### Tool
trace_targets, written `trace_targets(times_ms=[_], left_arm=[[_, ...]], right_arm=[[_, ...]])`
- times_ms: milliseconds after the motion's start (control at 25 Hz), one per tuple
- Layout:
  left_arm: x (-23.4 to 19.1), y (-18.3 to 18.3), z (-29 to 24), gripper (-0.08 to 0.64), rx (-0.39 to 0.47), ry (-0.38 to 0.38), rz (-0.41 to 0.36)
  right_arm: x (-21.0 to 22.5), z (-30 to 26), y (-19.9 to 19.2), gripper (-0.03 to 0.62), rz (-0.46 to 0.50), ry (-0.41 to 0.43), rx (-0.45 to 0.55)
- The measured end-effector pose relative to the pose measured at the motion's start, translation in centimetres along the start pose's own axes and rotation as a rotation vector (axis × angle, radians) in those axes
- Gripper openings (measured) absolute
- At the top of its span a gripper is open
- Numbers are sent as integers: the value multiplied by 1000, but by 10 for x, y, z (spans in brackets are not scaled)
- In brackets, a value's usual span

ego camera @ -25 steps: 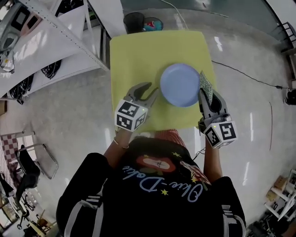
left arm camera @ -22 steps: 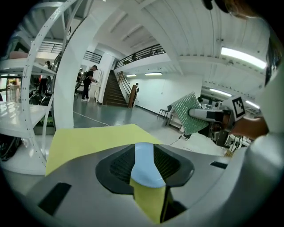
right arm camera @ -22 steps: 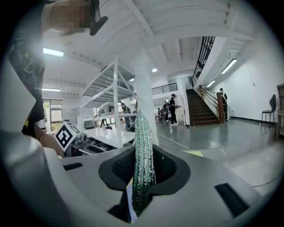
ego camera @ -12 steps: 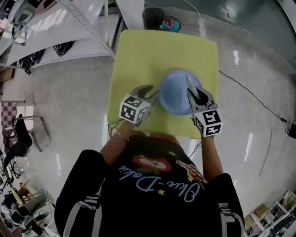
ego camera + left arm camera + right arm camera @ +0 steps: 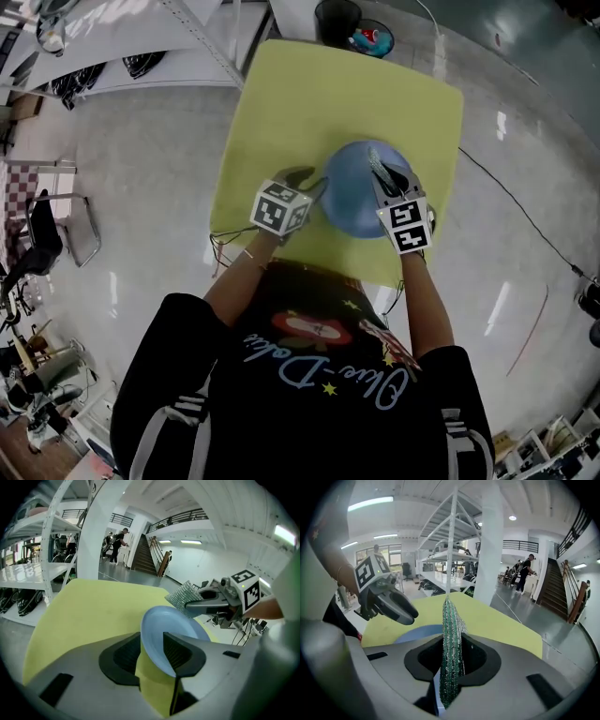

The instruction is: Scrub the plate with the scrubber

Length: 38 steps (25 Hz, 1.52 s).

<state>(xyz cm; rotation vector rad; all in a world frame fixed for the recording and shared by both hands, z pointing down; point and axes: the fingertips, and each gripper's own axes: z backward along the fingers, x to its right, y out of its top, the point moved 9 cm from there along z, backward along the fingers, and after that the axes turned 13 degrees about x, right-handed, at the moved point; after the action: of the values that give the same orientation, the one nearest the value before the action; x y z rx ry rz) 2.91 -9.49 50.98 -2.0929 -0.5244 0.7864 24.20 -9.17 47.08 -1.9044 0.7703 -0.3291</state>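
Observation:
A round blue plate (image 5: 354, 192) lies on the yellow table (image 5: 309, 94). My left gripper (image 5: 315, 184) is at the plate's left rim. In the left gripper view the plate (image 5: 171, 623) has its rim between the jaws of the left gripper (image 5: 152, 641); they are opening, and a strip of yellow table shows between the rim and the left pad. My right gripper (image 5: 389, 178) is over the plate's right half, shut on a flat green mesh scrubber (image 5: 379, 167). The scrubber (image 5: 451, 634) stands on edge between the jaws.
A black bin (image 5: 336, 17) and a dish of coloured items (image 5: 371, 39) stand on the floor beyond the table's far edge. White shelf racks (image 5: 141, 47) run along the left. A chair (image 5: 56, 239) stands at far left, and a cable (image 5: 525, 216) crosses the floor at right.
The right gripper has carried the scrubber leftward from beside the plate's right edge to over the plate. The left gripper stays at the plate's left rim. The head view has shifted.

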Motion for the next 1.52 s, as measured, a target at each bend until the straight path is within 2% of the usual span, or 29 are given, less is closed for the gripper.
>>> trace_targets(times_ms=[200, 360, 520, 720, 840, 920, 1080, 1320, 1520], left_arm=[[-5, -12, -10, 135, -37, 40, 43], [-10, -22, -21, 137, -78, 54, 62], [-17, -30, -23, 137, -100, 24, 98], [-23, -33, -29, 136, -122, -31, 127], [-20, -31, -28, 75, -131, -56, 103], [-20, -33, -27, 72, -129, -56, 105], [-25, -36, -28, 64, -130, -57, 157], [-22, -34, -30, 63, -122, -59, 171], [-20, -37, -32, 61, -118, -59, 168]], right_arm=[[0, -27, -15, 58, 66, 69, -88], [2, -44, -26, 58, 82, 84, -147], [-3, -55, -33, 58, 93, 69, -202], [-11, -67, -38, 60, 87, 81, -223], [-18, -71, -35, 61, 72, 107, -238], [-25, -75, -36, 62, 76, 140, -250], [-38, -83, -39, 64, 194, 220, -299], [-46, -79, -39, 64, 340, 369, -366], [-56, -72, -44, 64, 388, 417, -395]])
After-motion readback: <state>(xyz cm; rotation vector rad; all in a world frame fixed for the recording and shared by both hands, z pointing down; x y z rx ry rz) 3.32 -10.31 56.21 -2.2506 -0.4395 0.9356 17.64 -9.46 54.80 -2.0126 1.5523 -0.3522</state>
